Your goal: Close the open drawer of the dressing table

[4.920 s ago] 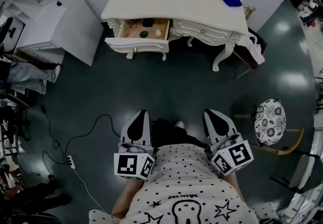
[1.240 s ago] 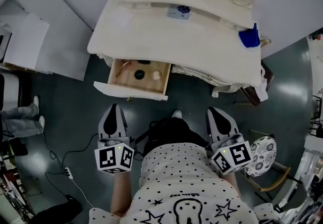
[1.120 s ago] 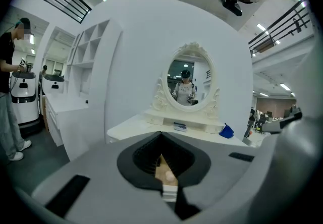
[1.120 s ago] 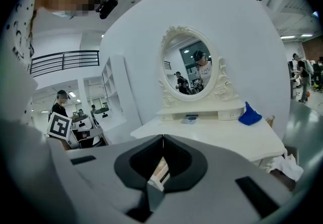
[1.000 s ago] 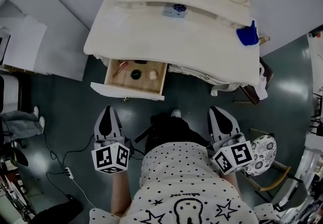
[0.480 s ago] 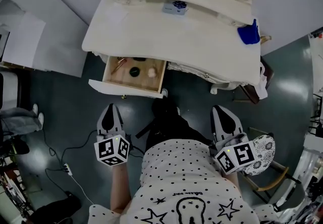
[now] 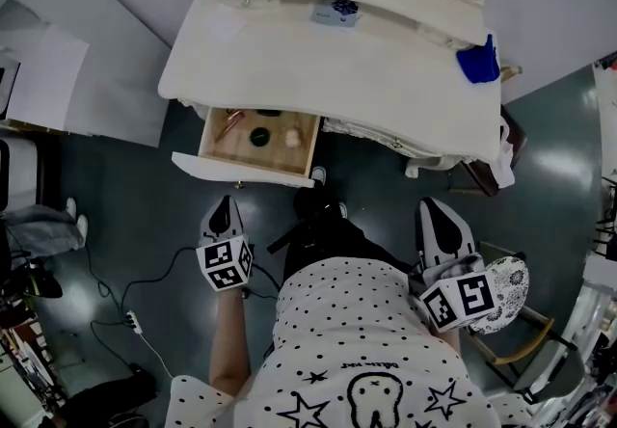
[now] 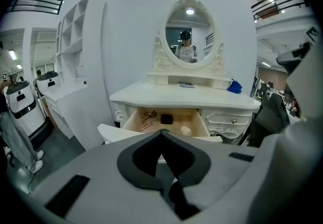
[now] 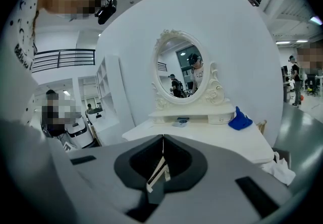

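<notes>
Dark floor surrounds the dressing table. Its open drawer is just ahead of the left gripper. Both the left and the right gripper are clenched and empty. This looks like the approach step; the next move is probably to push the drawer's front straight inward.

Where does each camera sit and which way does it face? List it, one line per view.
Head view: on the head, facing steeply down; dressing table, open drawer, left gripper, right gripper, dotted shirt.
Left gripper view: along its shut jaws, facing open drawer and mirror.
Right gripper view: along its shut jaws, facing tabletop and mirror.
Shared: all show the blue cloth.
</notes>
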Tool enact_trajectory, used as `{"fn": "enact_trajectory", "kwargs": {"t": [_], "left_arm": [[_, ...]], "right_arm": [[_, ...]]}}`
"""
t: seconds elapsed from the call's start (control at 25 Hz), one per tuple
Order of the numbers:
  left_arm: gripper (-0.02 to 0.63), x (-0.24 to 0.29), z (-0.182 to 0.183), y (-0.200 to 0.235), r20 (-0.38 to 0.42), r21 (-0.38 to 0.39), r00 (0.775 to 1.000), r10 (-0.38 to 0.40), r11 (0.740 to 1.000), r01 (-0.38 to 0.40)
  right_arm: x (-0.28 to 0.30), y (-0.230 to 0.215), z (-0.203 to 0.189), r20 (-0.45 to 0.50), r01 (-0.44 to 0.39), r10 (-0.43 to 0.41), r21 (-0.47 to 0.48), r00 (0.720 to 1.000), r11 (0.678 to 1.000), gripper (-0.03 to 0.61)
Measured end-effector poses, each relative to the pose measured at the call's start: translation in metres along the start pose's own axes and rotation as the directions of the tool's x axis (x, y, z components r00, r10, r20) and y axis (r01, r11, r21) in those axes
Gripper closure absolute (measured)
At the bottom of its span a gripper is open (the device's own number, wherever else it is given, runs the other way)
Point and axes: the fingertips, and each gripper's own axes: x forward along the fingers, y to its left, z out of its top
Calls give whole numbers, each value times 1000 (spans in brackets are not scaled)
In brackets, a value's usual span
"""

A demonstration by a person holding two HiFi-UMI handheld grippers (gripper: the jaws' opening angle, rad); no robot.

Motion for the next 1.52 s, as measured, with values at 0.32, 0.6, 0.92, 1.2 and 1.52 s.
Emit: {"fn": "enact_trajectory", "kwargs": {"t": [0.32, 0.6, 0.92, 1.2, 1.52], "left_arm": [[601, 39, -56, 7, -145, 20, 988, -43, 999, 47], [500, 71, -106, 16, -289, -40, 953, -86, 996, 78], [456, 97, -113, 14, -348, -19, 925, -151, 988, 154], [456, 107, -121, 16, -367, 3, 920, -138, 989, 149], [463, 122, -112, 17, -365, 14, 927, -87, 995, 99]], "right_arm": [[-2, -7, 5, 16, 22, -22, -2, 1000, 1000, 569], [-2, -11, 6, 12, 35, -35, -11, 999, 999, 569], [2, -11, 5, -5, 36, -37, -26, 999, 999, 569], [4, -15, 3, -23, 38, -38, -29, 999, 999, 569], [3, -22, 5, -24, 45, -46, -26, 999, 999, 569]]}}
